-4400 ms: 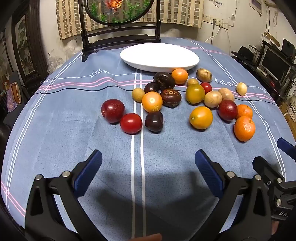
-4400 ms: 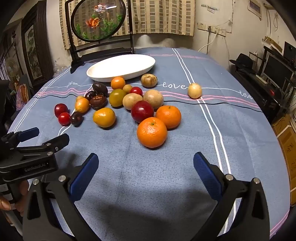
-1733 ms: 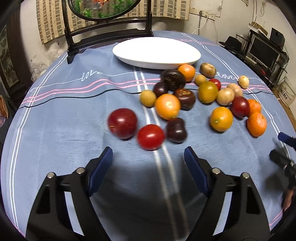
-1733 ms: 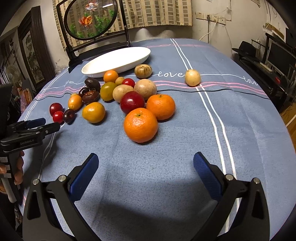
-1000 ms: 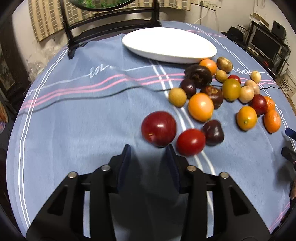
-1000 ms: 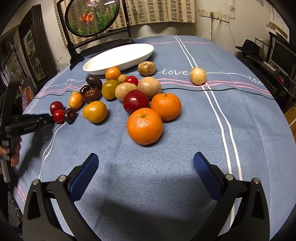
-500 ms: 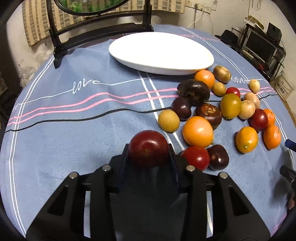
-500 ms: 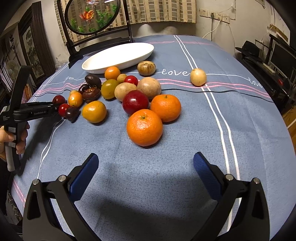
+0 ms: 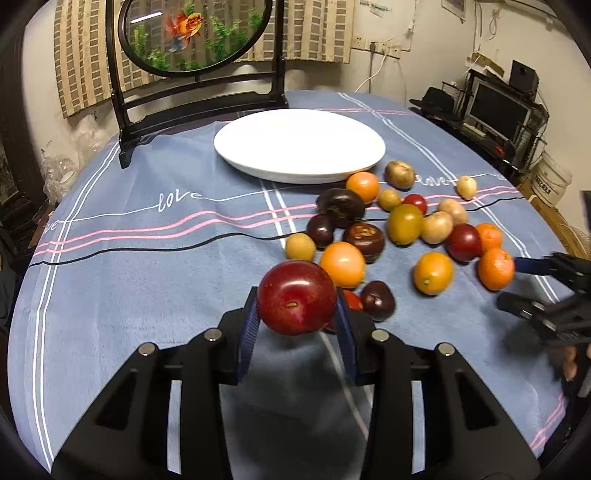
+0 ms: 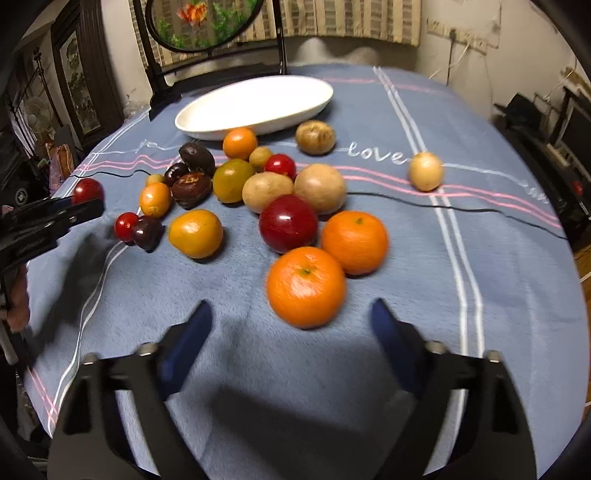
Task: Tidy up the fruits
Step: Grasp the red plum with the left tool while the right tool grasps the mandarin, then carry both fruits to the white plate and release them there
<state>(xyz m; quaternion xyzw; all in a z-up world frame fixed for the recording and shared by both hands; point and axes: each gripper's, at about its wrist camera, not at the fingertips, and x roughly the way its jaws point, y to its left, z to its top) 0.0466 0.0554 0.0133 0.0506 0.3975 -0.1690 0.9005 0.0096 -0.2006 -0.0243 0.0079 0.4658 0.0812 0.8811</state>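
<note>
My left gripper (image 9: 295, 317) is shut on a dark red round fruit (image 9: 297, 297) and holds it above the blue cloth, in front of the fruit pile. The same fruit (image 10: 88, 190) shows at the far left of the right wrist view, in the left gripper (image 10: 55, 218). My right gripper (image 10: 290, 326) points down at a large orange (image 10: 306, 286). Its jaws are closing with the orange just ahead of the tips, and the pads do not touch it. An empty white oval plate (image 9: 299, 147) lies behind the pile.
Several loose fruits lie on the cloth: a second orange (image 10: 354, 242), a red apple (image 10: 288, 223), brown and dark ones, small tomatoes. A lone pale fruit (image 10: 425, 171) lies to the right. A framed goldfish screen (image 9: 195, 29) stands behind the plate. Shelves with electronics stand right of the table.
The left gripper has risen off the cloth with the red fruit in it. The right gripper has moved toward the large orange, and its jaws have narrowed.
</note>
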